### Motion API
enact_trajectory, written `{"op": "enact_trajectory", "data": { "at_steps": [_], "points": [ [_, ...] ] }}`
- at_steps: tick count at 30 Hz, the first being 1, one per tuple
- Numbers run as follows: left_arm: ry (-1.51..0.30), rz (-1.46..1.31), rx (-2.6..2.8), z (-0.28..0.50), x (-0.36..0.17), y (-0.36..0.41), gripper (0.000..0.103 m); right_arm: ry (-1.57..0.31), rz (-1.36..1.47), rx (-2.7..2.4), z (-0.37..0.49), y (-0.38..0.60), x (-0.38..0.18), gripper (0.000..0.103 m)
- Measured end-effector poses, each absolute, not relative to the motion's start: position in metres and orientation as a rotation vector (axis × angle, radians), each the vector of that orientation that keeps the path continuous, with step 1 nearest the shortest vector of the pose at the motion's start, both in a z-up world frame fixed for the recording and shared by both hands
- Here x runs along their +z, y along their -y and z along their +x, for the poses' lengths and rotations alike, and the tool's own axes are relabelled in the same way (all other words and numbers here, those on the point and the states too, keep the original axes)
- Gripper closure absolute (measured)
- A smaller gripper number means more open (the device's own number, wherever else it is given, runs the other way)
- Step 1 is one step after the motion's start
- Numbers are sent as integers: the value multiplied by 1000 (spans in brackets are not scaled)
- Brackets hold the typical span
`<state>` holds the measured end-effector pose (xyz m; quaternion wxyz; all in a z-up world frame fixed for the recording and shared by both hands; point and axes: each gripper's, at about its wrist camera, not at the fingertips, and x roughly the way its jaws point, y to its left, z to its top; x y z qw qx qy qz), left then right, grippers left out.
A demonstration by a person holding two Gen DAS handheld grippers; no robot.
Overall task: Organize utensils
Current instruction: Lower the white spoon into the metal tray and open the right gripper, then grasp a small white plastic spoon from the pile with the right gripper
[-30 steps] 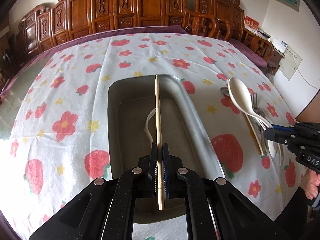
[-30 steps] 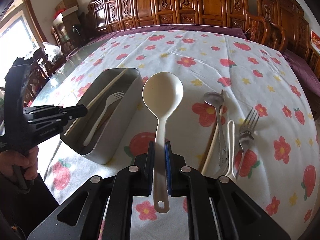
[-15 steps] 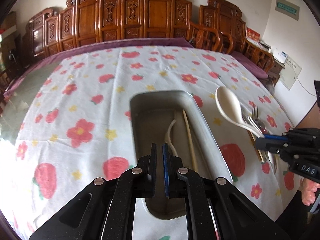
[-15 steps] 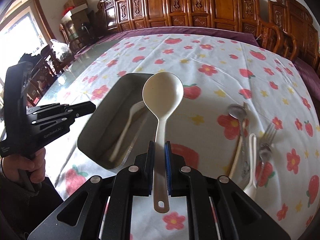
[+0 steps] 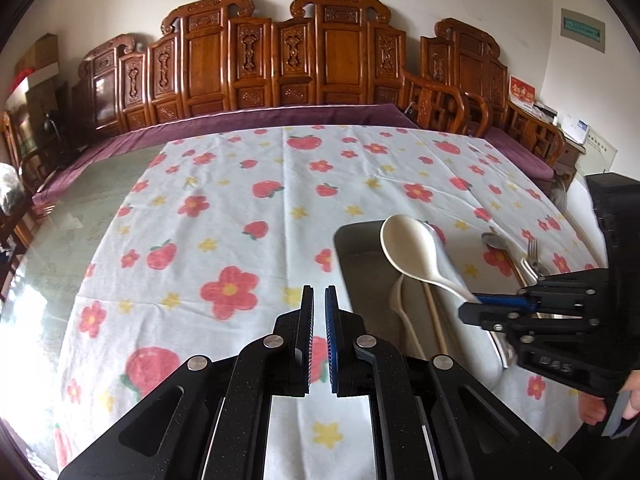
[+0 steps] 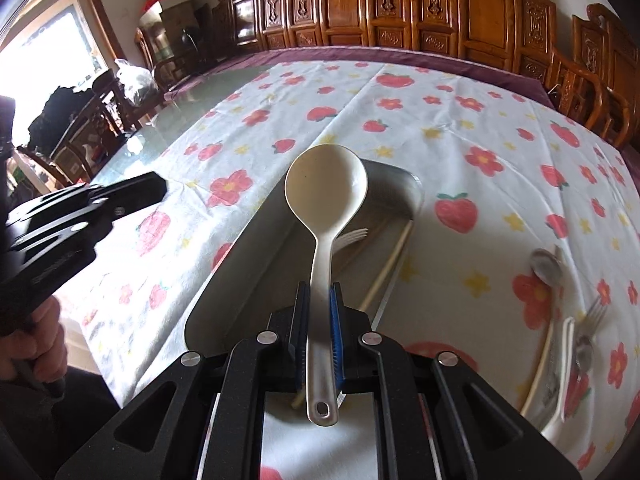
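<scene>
right gripper (image 6: 319, 304) clamped mid-handle on cream ladle (image 6: 325, 184), bowl hanging over metal tray (image 6: 416, 192) near table's near edge | left gripper (image 5: 319, 312) empty, jaws a slit apart, over tablecloth (image 5: 240, 208) | I judge ladle light, stiff, smooth plastic, bowl-heavy; grip handle nearer bowl.

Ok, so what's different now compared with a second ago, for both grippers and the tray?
The left gripper let go of the chopstick, which now lies in the metal tray beside the white fork, and swung away left, empty. The right gripper carried the big white spoon leftward over the tray. Its grip is unchanged, and the leftover utensils stayed on the tablecloth.
</scene>
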<state>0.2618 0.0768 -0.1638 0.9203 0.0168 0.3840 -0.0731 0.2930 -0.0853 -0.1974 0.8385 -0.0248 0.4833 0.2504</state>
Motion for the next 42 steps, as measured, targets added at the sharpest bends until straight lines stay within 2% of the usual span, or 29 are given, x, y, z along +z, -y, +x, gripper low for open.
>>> {"op": "enact_trajectory", "data": {
  "at_steps": [12,21,29,36,37,39,42],
  "points": [
    [-798,7,-137,264,-168,-90,98,-1104,-9,474,320,58,-227,90],
    [-792,15,-152,262,-167,-83,98,-1027,-30,522,305,69,-212,90],
    [-777,23,-233,252,-163,-46,98,-931,-25,425,268,154,-181,90],
    [-766,68,-330,236,-163,4,98,-958,-65,244,249,240,-196,90],
    [-766,74,-340,235,-163,9,98,-965,-70,216,247,252,-200,89],
    [-760,92,-364,230,-164,23,98,-978,-64,180,244,271,-208,73],
    [-764,105,-399,224,-168,40,98,-999,-43,154,242,287,-221,72]
  ]
}}
